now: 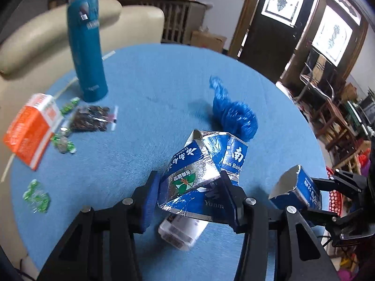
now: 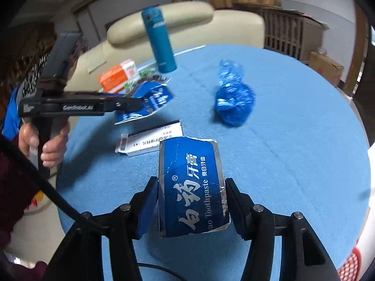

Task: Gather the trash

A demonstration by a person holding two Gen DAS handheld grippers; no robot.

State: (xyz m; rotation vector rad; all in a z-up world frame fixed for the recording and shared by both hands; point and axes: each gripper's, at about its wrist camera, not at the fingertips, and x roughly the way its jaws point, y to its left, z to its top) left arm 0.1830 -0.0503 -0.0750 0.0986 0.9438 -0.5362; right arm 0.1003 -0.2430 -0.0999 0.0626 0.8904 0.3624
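The left gripper (image 1: pixel 189 201) pinches a torn, crumpled piece of blue and silver toothpaste carton (image 1: pixel 194 175) between its blue pads, holding it in the air above the round table covered in light blue cloth (image 1: pixel 145 89). In the right wrist view the same gripper (image 2: pixel 138 104) reaches in from the left side, a bare hand (image 2: pixel 46 145) around its black handle, with the ragged carton piece (image 2: pixel 150 103) hanging at its tip.

The right gripper (image 2: pixel 191 201) clamps a second torn piece of blue toothpaste box with white lettering and a silver lining (image 2: pixel 191 187), its open end tilted toward the camera; the left wrist view shows that piece (image 1: pixel 295 189) held off the table near its right edge.

On the tabletop below the two grippers, toward the near edge, lies a flat white cardboard box with small dark print (image 2: pixel 152 140). Further in, toward the right edge, sits a crumpled blue plastic bag (image 1: pixel 234 114). At the far left edge stands an upright teal insulated bottle (image 1: pixel 86 46). Along the left edge lie an orange and white carton on its side (image 1: pixel 30 126), a clear zip bag of dark contents (image 1: pixel 92 118), and scattered green and clear candy wrappers (image 1: pixel 37 199). A cream sofa (image 1: pixel 35 30) stands just beyond the table's far left edge.
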